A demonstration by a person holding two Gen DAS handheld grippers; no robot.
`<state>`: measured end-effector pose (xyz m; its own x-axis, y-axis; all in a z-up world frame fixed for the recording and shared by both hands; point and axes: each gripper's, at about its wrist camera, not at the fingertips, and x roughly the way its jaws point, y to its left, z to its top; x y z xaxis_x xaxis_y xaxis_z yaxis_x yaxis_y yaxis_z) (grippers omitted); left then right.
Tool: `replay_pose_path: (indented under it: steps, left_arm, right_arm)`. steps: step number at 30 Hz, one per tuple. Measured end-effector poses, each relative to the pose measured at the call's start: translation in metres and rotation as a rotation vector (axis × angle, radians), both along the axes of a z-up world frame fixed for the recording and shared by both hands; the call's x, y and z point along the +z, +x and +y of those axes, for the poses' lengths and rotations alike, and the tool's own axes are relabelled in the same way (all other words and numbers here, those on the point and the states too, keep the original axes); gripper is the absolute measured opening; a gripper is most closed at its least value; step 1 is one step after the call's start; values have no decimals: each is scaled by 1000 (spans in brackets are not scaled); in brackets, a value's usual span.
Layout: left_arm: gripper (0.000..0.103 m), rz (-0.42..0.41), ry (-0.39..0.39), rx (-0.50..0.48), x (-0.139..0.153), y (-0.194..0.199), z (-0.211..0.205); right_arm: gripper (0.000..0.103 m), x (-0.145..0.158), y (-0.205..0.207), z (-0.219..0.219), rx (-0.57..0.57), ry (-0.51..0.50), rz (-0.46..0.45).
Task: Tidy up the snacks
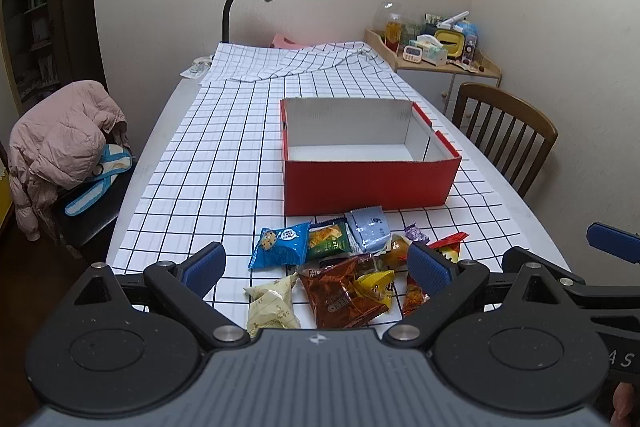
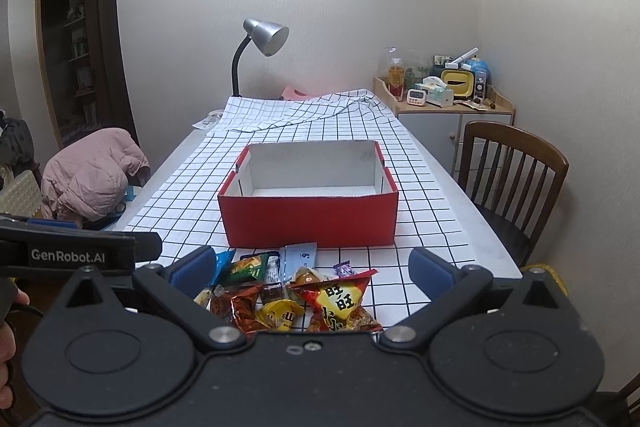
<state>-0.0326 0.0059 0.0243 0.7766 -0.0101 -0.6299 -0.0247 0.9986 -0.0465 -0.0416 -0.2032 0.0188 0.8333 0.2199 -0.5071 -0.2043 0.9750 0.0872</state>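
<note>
Left wrist view: the left gripper (image 1: 316, 267) hangs with jaws spread wide and empty over the snacks (image 1: 344, 267), and the right wrist view shows the right gripper (image 2: 310, 267) likewise gaping and empty above the same pile. The packets lie loose on the table (image 1: 192, 187) just short of the jaws, with the red box (image 1: 372, 183) beyond them at twelve o'clock. The box looks bare inside, so nothing seems sorted yet; by my judgement every packet is left to move.
</note>
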Motion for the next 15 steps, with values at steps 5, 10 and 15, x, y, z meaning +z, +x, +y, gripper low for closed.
replay_pose_path:
  steps: [5,10,15]
  left_arm:
    - [98,29,-3,4,-8,9,0]
    - [98,71,3,20,-20,20,3]
    - [98,149,4,53,-38,32,10]
  right_arm:
    - [102,-7,8,0,14,0,23]
    - [102,-20,23,2,31,12,58]
    - [102,-38,40,4,47,14,124]
